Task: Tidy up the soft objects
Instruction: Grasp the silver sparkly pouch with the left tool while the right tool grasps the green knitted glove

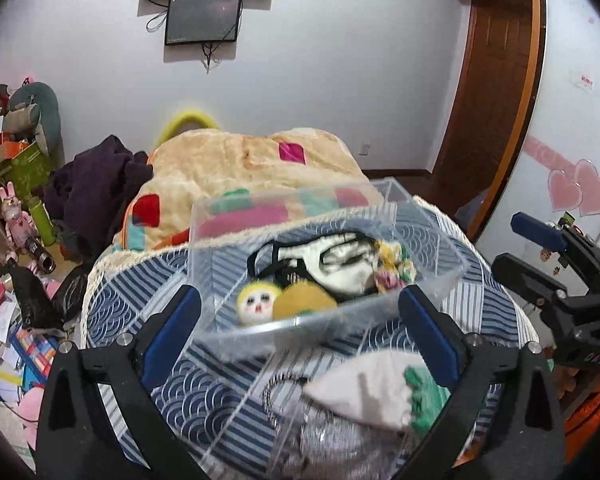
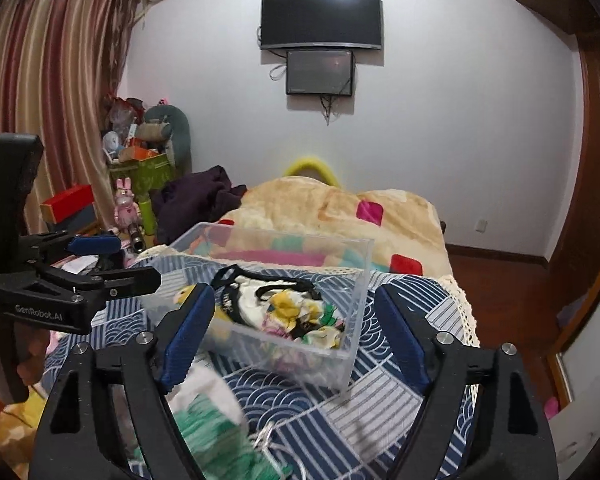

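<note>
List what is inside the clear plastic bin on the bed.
The clear bin holds a yellow doll face, a mustard plush, a black-and-white garment and a floral yellow cloth. Anything beneath that pile is covered.

My left gripper is showing "GenRobot.AI" on its black body; my right gripper is bearing "DAS".

One clear bin, two wall screens, two hand-held grippers.

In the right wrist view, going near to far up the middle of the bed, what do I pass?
White and green cloth → clear plastic bin of soft items → beige patchwork blanket → wall-mounted screens.
</note>
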The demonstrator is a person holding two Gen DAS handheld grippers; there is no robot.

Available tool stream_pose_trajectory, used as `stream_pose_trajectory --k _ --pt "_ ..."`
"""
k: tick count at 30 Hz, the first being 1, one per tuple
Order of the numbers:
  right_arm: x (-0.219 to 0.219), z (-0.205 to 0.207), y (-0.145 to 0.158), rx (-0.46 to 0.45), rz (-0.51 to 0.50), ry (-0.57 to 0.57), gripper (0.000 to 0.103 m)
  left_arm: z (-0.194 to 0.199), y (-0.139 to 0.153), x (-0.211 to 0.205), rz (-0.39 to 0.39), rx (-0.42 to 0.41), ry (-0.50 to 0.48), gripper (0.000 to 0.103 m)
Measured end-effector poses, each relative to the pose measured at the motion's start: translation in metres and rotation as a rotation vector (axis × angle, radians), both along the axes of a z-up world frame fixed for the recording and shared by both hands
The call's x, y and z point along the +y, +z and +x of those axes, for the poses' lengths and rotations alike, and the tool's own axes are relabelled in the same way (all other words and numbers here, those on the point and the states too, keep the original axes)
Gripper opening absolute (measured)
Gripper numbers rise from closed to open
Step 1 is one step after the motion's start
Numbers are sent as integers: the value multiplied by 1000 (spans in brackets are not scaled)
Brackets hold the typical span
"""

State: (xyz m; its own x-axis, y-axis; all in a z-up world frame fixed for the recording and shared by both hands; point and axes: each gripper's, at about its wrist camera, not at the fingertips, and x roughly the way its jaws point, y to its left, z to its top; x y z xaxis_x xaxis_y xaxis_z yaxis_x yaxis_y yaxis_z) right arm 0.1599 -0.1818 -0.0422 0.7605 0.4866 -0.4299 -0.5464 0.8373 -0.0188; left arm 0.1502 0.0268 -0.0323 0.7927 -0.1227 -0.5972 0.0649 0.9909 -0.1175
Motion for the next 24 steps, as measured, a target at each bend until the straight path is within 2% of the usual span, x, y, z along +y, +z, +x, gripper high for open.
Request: stream_pose_trajectory --k 4,14,21,24 --pt "2 -11 -14 26 -20 26 80 -16 -18 -1 18 48 2 100" --pt "7 -23 -67 204 -44 73 78 -43 -83 -4 11 191 11 100" --pt "5 -21 -85 299 -35 115 45 -52 -105 -7 -20 192 43 101" --pt "6 -27 -87 299 -33 118 34 -56 -107 -9 -22 168 43 97"
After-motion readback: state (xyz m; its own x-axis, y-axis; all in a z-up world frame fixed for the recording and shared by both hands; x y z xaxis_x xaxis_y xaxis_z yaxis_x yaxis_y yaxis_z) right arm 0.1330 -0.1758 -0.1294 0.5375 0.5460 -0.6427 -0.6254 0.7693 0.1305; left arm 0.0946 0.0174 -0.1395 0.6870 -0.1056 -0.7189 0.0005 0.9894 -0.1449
